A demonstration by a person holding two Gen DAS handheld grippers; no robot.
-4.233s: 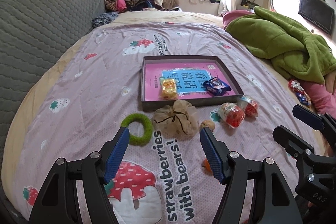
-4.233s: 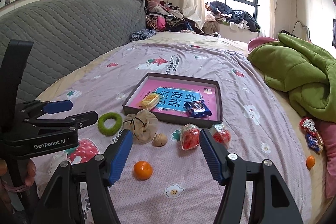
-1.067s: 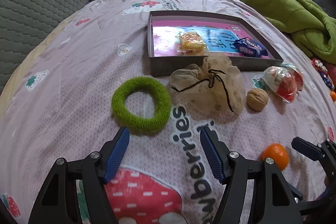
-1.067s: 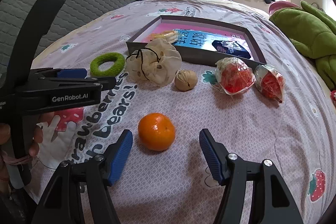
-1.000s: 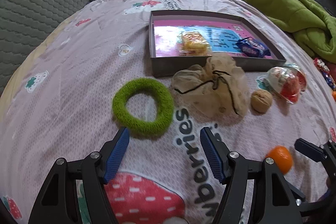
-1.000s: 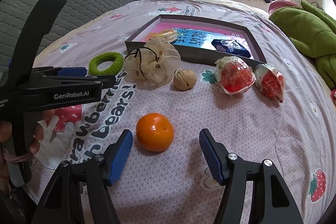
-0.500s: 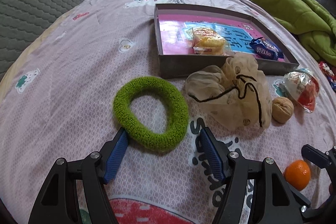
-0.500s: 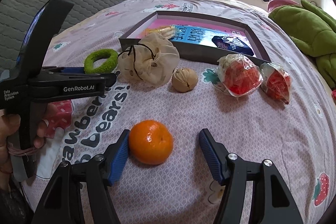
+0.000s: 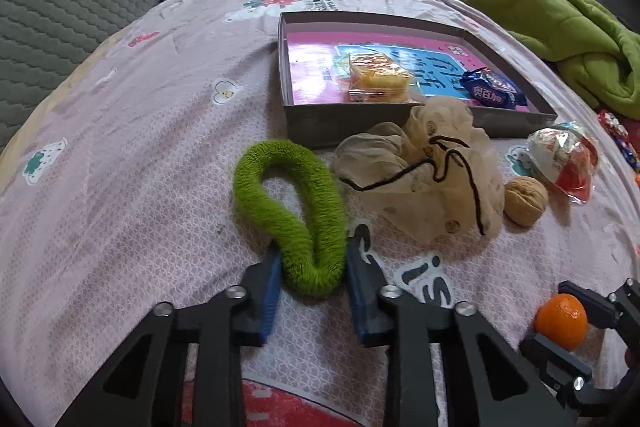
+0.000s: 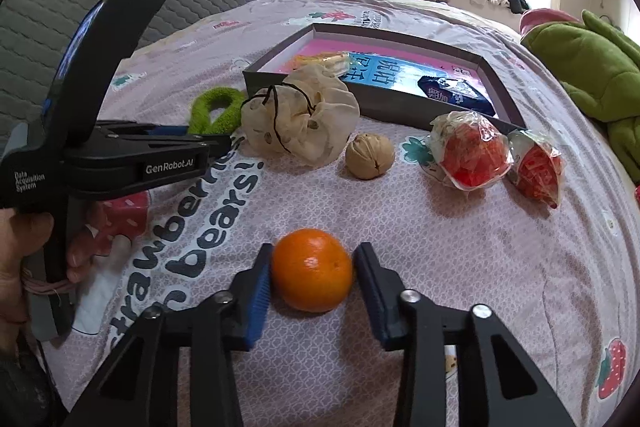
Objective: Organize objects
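Left wrist view: the bed sheet point(image 9: 120, 147) is being used as the work surface, soft printed cloth, giving under any press. Near its middle the box point(image 9: 304, 123) is lying, shallow, stiff card walls, glossy pink-and-blue floor, a yellow snack pack point(image 9: 376, 79) and a blue candy wrapper point(image 9: 490, 89) already lying inside. Just in front of its near wall a beige pouch point(image 9: 424, 183) is slumping, thin floppy fabric with a dark drawstring; judged light and shapeless, best taken by the bunched top. Two wrapped snacks point(image 10: 468, 151) in crinkly clear film are lying right of it, likely slippery.

The hair tie point(image 9: 292, 211), fuzzy green ring, is being squeezed into a narrow loop at its near end by the left gripper point(image 9: 312, 275), whose jaws have just been closing on it. It is judged very light, springy, not fragile; a pinch on one side of the ring is enough.

The orange point(image 10: 312, 271), round, firm, smooth dimpled skin, is being clamped at its widest part by the right gripper point(image 10: 314, 275), jaws just closed against both sides, fruit resting on the sheet. It is judged heavier and apt to roll or slip, so a grip across the middle suits it.

The walnut point(image 10: 370, 155), hard and ridged, is lying untouched beside the pouch.
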